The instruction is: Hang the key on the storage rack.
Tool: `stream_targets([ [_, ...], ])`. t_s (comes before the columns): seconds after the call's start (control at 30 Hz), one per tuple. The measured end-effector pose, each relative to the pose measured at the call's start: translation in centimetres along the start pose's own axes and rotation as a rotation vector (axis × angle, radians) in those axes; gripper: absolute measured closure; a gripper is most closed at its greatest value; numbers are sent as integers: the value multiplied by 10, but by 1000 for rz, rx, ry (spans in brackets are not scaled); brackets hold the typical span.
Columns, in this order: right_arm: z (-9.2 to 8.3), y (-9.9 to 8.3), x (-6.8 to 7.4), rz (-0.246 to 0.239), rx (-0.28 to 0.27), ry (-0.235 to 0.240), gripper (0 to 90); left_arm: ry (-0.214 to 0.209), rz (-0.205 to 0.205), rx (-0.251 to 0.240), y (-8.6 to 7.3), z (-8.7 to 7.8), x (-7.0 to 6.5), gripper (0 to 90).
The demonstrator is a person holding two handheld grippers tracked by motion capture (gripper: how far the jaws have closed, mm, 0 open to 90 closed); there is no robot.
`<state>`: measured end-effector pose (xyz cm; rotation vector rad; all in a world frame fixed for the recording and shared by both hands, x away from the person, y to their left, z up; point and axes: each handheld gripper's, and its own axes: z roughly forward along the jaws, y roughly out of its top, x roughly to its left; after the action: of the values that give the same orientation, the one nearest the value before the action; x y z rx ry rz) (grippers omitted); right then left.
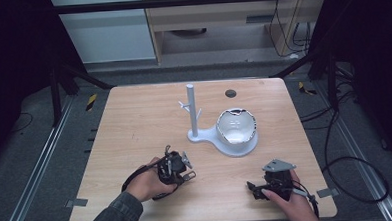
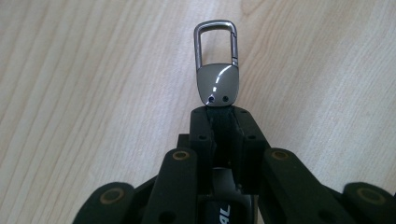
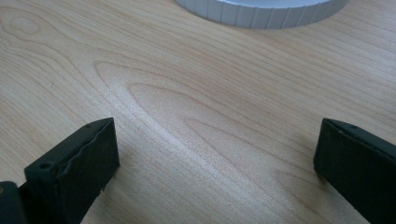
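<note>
Left gripper view is the clearest one here: the left tool (image 2: 223, 112) has its two black jaws pressed together on the bottom edge of a small metal clip (image 2: 217, 65), so it's pinching it. The clip is a keyring-style thing, a smooth, shiny grey plate with rounded corners and two tiny holes near the pinched end, plus a thin rectangular wire loop with a spring gate sticking out away from the jaws. It sits just above the pale wood-grain worktop (image 2: 93, 70); can't tell if it touches the surface.

In the high view the left tool (image 1: 187, 170) is at the front left of the worktop (image 1: 134, 123), held in the person's left hand (image 1: 147, 185), and the clip (image 1: 187, 162) is a tiny glint at its tip. The right tool (image 1: 252, 188) sits at the front right in the right hand (image 1: 288, 199), with a grey three-cornered plate on top.

Right gripper view shows the right tool's jaws spread wide, blocky matte black pads with nothing but bare wood between them, and a ribbed white rim at the top edge.

Behind both tools, around the middle of the worktop, there's a white stand (image 1: 193, 115): an upright round post with short pegs, on a flat base that widens into a round dish (image 1: 237, 126) with a glossy, reflective inside.
</note>
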<state>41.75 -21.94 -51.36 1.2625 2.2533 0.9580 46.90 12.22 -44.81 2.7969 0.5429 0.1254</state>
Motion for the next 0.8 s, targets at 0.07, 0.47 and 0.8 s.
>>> stream_targets([
  [0.07, 0, 0, 0, 0, 0, 0, 4, -1, -22, -31, -5, -4, 2, 797],
  [0.47, 0, 0, 0, 0, -1, 0, 4, 54, -112, -148, -26, -26, 11, 797],
  [0.8, 0, 0, 0, 0, -1, 0, 4, 81, -147, -227, -35, -38, 14, 798],
])
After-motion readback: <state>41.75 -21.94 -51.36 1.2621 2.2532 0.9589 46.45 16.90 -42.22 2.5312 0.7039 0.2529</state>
